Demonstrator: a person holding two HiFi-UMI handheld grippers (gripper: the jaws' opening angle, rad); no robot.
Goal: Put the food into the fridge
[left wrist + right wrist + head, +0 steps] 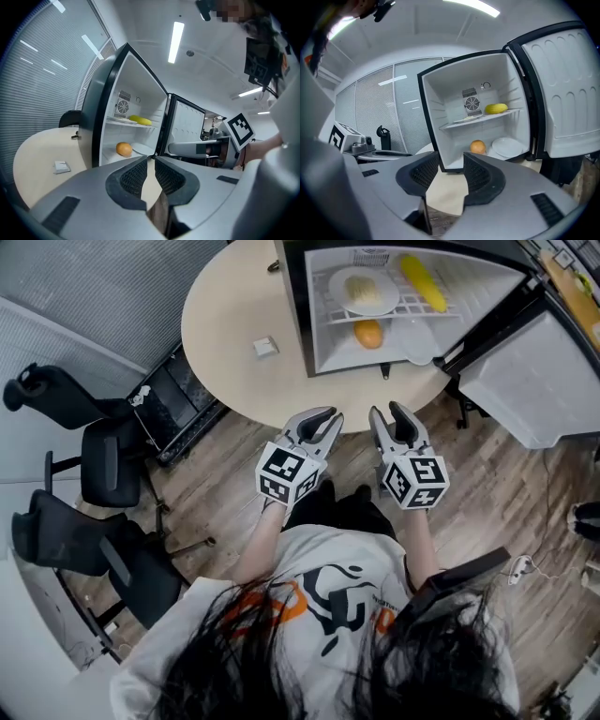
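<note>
A small fridge (307, 324) stands open on the round table (225, 362), its door (525, 371) swung out to the right. On the upper shelf sit a plate of food (364, 289) and a long yellow item (424, 282). Below lie an orange (368, 334) and a bare white plate (412, 338). My left gripper (323, 418) hovers off the table's near edge, shut and holding nothing (151, 161). Beside it my right gripper (392, 413) is open by a narrow gap with nothing between the pads (451, 161). Both point at the fridge; the orange (477, 146) shows past the right jaws.
A small white object (265, 347) lies on the table left of the fridge. Black office chairs (94, 465) and a dark case (173, 399) stand on the wood floor to the left. The open door takes up the space to the right.
</note>
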